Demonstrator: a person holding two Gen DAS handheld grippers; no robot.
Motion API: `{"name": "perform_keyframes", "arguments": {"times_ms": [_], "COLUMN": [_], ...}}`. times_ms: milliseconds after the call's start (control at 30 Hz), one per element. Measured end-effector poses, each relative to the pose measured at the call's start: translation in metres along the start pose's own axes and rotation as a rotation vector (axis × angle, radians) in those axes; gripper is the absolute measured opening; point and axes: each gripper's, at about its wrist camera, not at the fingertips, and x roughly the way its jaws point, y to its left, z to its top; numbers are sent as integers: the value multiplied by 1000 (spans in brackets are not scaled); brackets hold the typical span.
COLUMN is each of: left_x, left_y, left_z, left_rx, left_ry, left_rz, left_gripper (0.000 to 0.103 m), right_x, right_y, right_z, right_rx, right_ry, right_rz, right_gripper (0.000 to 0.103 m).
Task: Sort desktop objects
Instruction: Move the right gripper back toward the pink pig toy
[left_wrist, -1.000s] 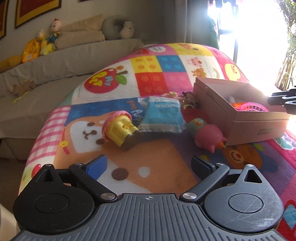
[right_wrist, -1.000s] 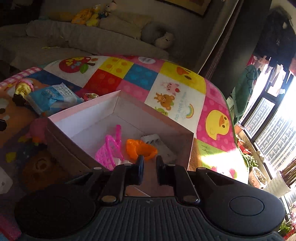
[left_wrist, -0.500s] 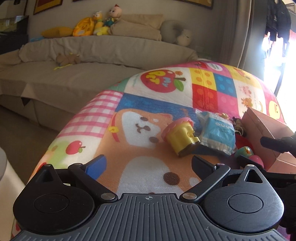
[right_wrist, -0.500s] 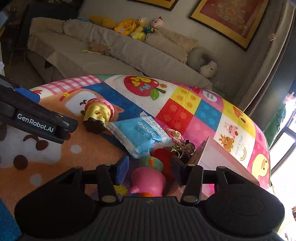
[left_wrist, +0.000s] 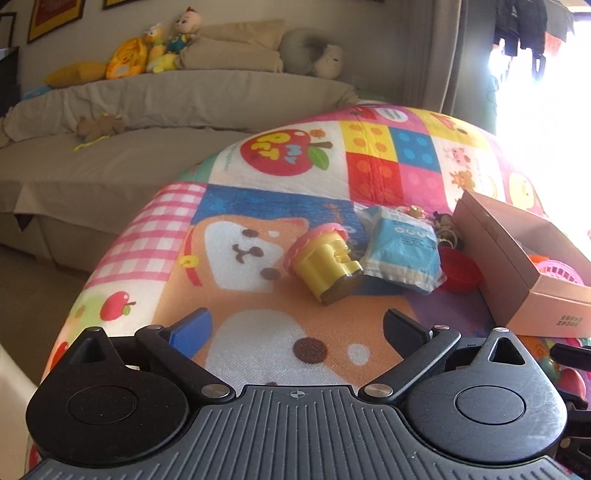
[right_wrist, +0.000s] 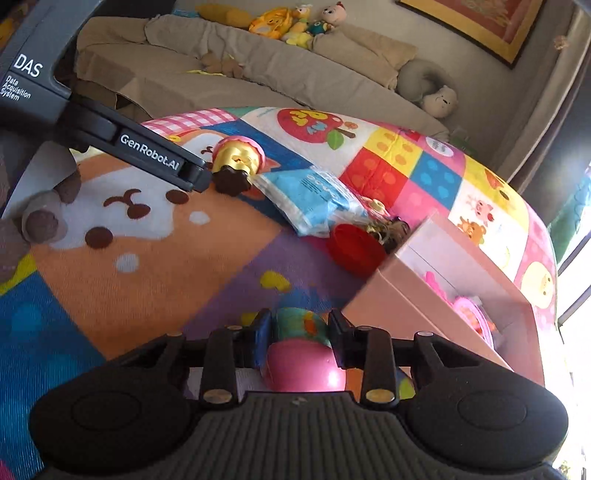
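A pink and green toy (right_wrist: 301, 343) sits low in the centre of the right wrist view, pinched between the two fingers of the right hand-held gripper (right_wrist: 298, 332), just left of the pink cardboard box (right_wrist: 436, 317) that fills the lower right of the frame. The box already holds a pink basket (right_wrist: 471, 314), so it reads as the sorting bin. To finish this step well, the toy likely needs lifting clear of the box's near wall before it swings right, then a release low over a bare patch inside; the rounded body could slip if the squeeze eases early. Further out on the patchwork-covered surface (left_wrist: 258, 325), a red bowl (right_wrist: 354, 251), a blue packet (left_wrist: 402, 247) and a yellow cupcake toy (left_wrist: 325, 264) wait unsorted at the centre of the left wrist view. The left hand-held gripper (left_wrist: 295, 328) hangs at the bottom of that frame, spread wide and holding nothing, pointed toward the cupcake toy.
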Motion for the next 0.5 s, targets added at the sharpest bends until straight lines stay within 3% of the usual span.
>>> {"name": "perform_keyframes", "arguments": {"times_ms": [67, 200, 267, 333, 500], "left_x": [8, 27, 40, 51, 71], "left_y": [-1, 3, 4, 5, 8], "left_z": [11, 41, 54, 61, 60], "left_rx": [-19, -91, -108, -120, -144], "left_ry": [16, 36, 51, 85, 182], "left_rz": [-20, -44, -26, -19, -25], "left_gripper": [102, 101, 100, 88, 68], "right_x": [-7, -33, -43, -46, -47], "right_y": [-17, -50, -57, -61, -69], "right_z": [-15, -40, -52, -61, -68], "right_rx": [66, 300, 385, 450, 508], "right_ry": [27, -19, -70, -90, -117], "right_rz": [-70, -37, -59, -88, -83], "right_gripper": [33, 66, 75, 80, 90]}}
